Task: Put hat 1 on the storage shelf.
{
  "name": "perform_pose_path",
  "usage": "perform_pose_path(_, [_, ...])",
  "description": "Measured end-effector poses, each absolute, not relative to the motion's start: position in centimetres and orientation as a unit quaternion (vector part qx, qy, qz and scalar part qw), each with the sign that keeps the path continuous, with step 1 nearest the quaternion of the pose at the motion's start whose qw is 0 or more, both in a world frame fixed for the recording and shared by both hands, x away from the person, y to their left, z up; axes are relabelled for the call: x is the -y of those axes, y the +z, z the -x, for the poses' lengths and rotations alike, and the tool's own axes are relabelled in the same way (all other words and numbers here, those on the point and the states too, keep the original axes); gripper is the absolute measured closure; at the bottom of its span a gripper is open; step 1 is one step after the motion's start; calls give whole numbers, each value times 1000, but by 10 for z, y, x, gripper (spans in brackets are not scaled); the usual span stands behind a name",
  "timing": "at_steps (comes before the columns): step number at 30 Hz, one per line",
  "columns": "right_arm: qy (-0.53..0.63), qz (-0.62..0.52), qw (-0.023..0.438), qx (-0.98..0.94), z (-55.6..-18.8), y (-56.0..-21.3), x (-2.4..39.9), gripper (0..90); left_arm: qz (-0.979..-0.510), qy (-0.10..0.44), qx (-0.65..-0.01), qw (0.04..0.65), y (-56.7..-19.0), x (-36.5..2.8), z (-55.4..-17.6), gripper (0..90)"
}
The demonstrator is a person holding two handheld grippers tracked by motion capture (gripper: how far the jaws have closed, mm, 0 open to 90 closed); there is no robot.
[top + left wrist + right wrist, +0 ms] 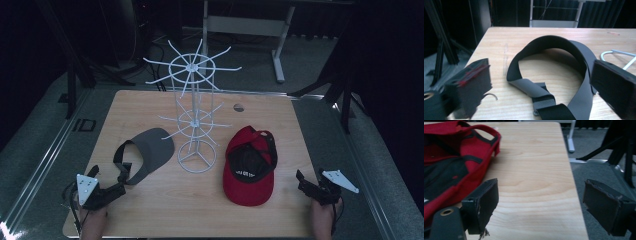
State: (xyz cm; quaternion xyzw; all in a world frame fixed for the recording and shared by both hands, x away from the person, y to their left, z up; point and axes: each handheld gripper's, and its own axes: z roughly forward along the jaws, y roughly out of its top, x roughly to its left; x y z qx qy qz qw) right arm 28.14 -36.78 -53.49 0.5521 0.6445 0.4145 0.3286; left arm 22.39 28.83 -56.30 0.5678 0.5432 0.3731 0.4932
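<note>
Red cap point(249, 167) upside down, brim toward person

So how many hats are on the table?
2. A grey visor lies left of the white wire rack, near the left gripper. A red cap lies upside down to the rack's right.

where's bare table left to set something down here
Bare wood runs along the near edge of the table between the left gripper and right gripper, and across the far corners behind the grey visor and red cap. The middle is crowded: the white wire rack stands between visor and cap.
</note>
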Motion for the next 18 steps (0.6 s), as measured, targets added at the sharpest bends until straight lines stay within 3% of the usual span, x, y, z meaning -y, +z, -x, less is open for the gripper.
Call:
perform_pose_path(4, [411, -540, 290, -675, -290, -522, 361, 123, -554, 333, -562, 516, -561, -290, -223, 95])
perform_pose_path(9, [405, -525, 271, -697, -304, -511, 348, 104, -551, 329, -576, 506, -559, -285, -221, 124])
perform_pose_path(16, [409, -513, 248, -713, -328, -499, 330, 110, -571, 308, -577, 495, -557, -280, -221, 108])
perform_pose_path(18, [407, -509, 238, -720, -336, -498, 325, 109, -576, 318, -569, 493, -553, -279, -219, 65])
